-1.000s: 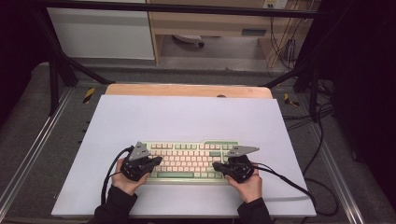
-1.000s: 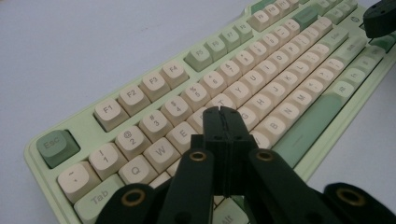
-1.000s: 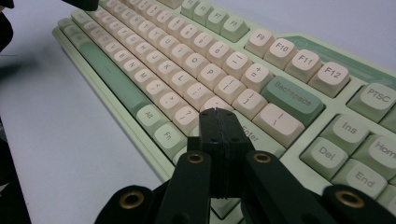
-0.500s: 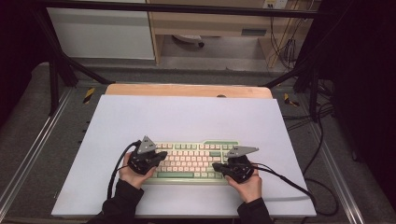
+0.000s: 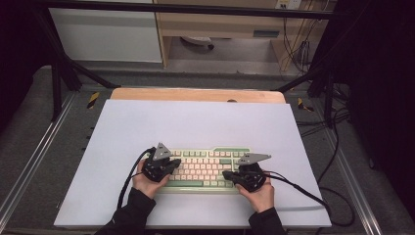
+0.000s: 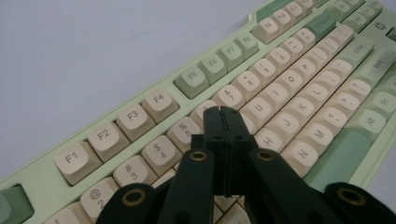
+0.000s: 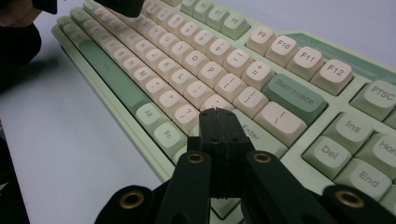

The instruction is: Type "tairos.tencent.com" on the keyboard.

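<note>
A pale green keyboard with cream keys lies on the white mat near the front edge. My left gripper hangs over its left part, jaws shut with nothing between them. In the left gripper view the closed tips hover just above the number row, below the F keys. My right gripper sits over the keyboard's right end, also shut and empty. In the right gripper view its tips hover by the Enter key, near Backspace. Whether either tip touches a key I cannot tell.
The white mat covers the table, with a wooden strip showing at the back. Black cables trail from both grippers toward the front and right. Metal rails and dark frame legs flank the table.
My left gripper has slid a little to the right, further over the keyboard's left keys. The right gripper and the keyboard have stayed where they were.
</note>
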Demonstrator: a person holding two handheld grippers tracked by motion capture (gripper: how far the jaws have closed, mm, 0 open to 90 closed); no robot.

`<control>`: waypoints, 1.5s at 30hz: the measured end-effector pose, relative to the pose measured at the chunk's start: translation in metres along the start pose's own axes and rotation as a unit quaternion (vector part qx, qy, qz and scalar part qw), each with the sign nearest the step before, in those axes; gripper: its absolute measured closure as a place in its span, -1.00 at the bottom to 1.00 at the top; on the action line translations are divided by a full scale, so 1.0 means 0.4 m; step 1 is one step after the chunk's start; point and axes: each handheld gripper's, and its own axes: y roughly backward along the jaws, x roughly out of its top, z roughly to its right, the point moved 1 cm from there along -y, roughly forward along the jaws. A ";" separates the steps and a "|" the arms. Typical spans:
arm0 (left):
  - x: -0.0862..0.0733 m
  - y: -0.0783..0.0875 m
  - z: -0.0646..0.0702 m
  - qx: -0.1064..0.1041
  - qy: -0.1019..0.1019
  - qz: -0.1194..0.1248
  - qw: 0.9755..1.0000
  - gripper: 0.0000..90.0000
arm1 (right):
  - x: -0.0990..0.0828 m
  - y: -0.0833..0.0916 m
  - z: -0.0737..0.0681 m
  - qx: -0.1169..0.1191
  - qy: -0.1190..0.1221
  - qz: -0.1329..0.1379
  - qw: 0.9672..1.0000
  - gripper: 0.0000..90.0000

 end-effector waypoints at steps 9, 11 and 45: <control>-0.005 -0.013 0.003 0.000 -0.003 -0.005 1.000 1.00 | 0.001 0.003 0.000 0.001 0.001 0.002 1.000 1.00; -0.007 -0.015 0.004 -0.001 -0.004 -0.005 1.000 1.00 | 0.000 0.002 0.000 0.002 0.001 0.001 1.000 1.00; -0.026 0.057 0.000 -0.012 -0.011 0.012 1.000 1.00 | 0.001 0.008 0.000 0.003 0.001 0.003 1.000 1.00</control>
